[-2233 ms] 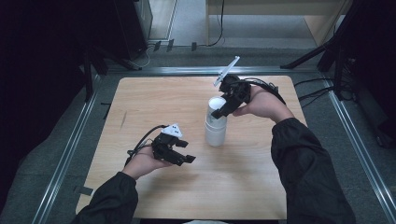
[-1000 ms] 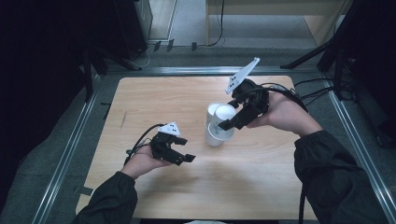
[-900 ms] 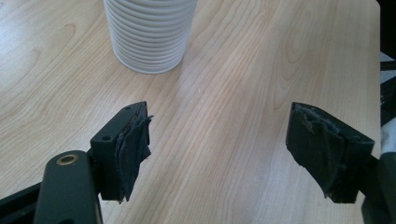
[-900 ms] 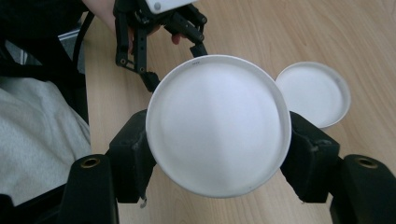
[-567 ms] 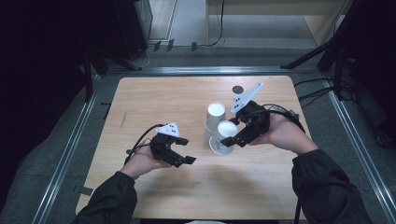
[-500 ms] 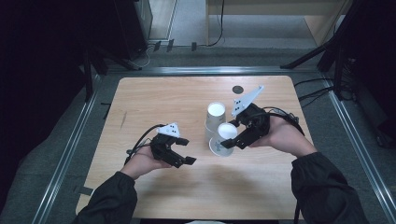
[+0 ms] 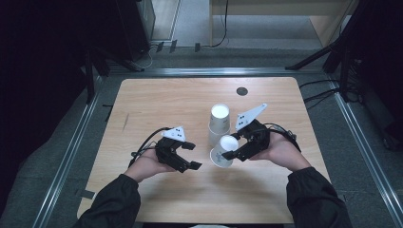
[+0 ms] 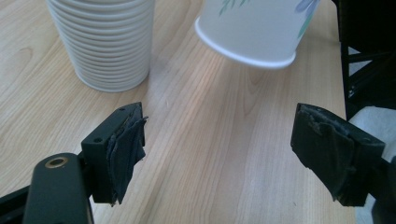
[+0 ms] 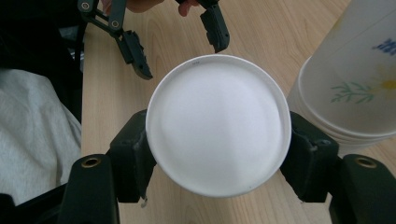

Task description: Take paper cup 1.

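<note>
An upside-down stack of white paper cups (image 7: 219,122) stands mid-table, also close by in the left gripper view (image 8: 107,42) and the right gripper view (image 9: 355,88). My right gripper (image 7: 234,147) (image 9: 219,156) is shut on a single floral paper cup (image 7: 224,152) (image 9: 218,123), tilted with its base toward the hand and its rim low over the wood in front of the stack. My left gripper (image 7: 186,156) (image 8: 219,135) rests left of that cup (image 8: 254,28). It is open with nothing between the jaws, which have just been opening and then closing slightly.
The wooden table (image 7: 157,99) has a dark round grommet (image 7: 242,91) near its far edge. Metal rails run along both sides, and cables trail from each gripper. Bare wood lies in front of both hands.
My right gripper has come down and toward the front left with the single cup, from above the stack to just over the table beside the left gripper. The left hand has stayed put.
</note>
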Available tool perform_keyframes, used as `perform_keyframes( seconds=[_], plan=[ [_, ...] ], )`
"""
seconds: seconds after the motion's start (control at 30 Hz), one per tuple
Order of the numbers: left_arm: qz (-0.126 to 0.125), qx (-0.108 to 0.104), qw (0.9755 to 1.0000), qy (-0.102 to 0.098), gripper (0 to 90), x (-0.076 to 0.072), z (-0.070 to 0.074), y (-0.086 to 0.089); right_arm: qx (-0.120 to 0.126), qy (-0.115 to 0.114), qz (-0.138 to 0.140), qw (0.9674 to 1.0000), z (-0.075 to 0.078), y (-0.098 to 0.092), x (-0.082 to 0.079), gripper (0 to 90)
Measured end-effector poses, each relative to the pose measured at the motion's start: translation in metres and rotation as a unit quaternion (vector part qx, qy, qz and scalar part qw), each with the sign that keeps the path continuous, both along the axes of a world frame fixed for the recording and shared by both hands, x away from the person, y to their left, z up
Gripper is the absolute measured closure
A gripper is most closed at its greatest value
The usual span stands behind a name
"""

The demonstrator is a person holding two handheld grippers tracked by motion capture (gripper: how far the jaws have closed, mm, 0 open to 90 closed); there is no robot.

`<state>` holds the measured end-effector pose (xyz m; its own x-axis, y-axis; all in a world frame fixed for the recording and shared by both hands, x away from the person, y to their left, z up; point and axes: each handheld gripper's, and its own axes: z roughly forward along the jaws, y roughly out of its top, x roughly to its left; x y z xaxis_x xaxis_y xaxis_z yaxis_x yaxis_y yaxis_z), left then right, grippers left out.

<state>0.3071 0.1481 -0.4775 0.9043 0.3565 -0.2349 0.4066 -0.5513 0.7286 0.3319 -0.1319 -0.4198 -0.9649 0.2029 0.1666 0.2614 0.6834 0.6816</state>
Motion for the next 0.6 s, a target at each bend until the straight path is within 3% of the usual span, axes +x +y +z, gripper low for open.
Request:
perform_keyframes(
  seconds=[0.1, 0.23, 0.33, 0.6],
  plan=[
    [-0.007, -0.005, 1.0, 0.001, 17.9, 0.0, 0.0, -0.003, 0.006, 0.002, -0.001, 1.0, -0.008, 0.001, -0.002, 34.6],
    [-0.017, -0.006, 0.9998, 0.004, 18.1, 0.002, -0.001, -0.008, 0.032, 0.0, 0.003, 0.9995, -0.019, 0.0, -0.005, 34.7],
    [-0.022, -0.006, 0.9997, 0.005, 18.2, 0.003, -0.003, -0.011, 0.044, 0.006, -0.008, 0.999, -0.024, 0.0, -0.005, 34.8],
    [-0.045, -0.006, 0.999, -0.002, 18.3, 0.002, -0.004, -0.019, 0.061, 0.012, -0.017, 0.9979, -0.034, 0.003, -0.008, 34.8]
  ],
)
